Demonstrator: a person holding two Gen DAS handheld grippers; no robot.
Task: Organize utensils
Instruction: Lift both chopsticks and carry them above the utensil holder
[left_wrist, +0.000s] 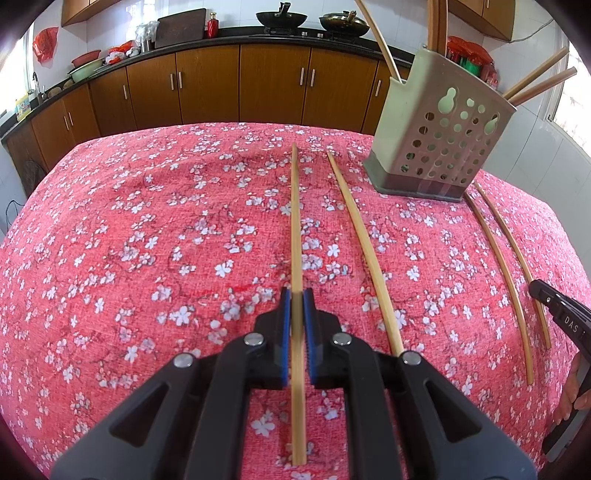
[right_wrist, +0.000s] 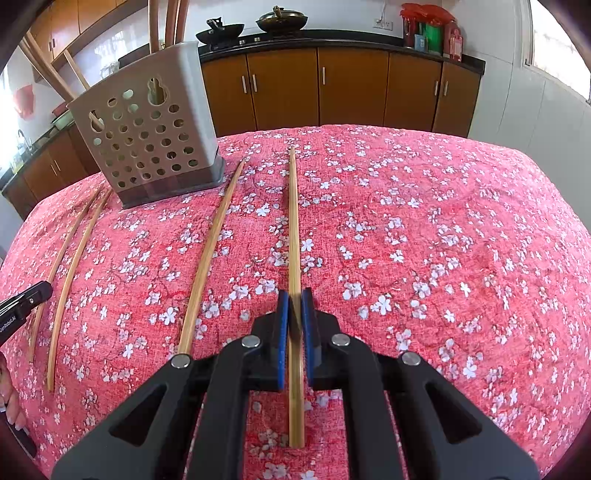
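We have the left gripper (left_wrist: 297, 295) closed on a bamboo chopstick (left_wrist: 295, 221), its blue pads (left_wrist: 284, 314) pressing the stick from both sides, and the stick runs straight ahead over the red flowered tablecloth (left_wrist: 147, 240). Just to its right lies a second chopstick (left_wrist: 362, 251), loose on the cloth. Further right, two more chopsticks (left_wrist: 498, 258) lie side by side, starting close by the base of the perforated utensil holder (left_wrist: 443, 129), which stands upright on the far right part of the table with several chopsticks sticking out of its top.

Our right gripper (right_wrist: 295, 297) is likewise clamped tight on one chopstick (right_wrist: 293, 221), which lies along the cloth ahead of the fingers. In that view the holder (right_wrist: 155, 136) stands to the far left, one loose chopstick (right_wrist: 214, 251) lies between it and the gripped stick, and two others (right_wrist: 70, 269) lie at the left edge, near the tip of the other gripper.

Behind the table, brown cabinets (left_wrist: 240, 85) line the wall, with two woks (left_wrist: 314, 18) on the stove
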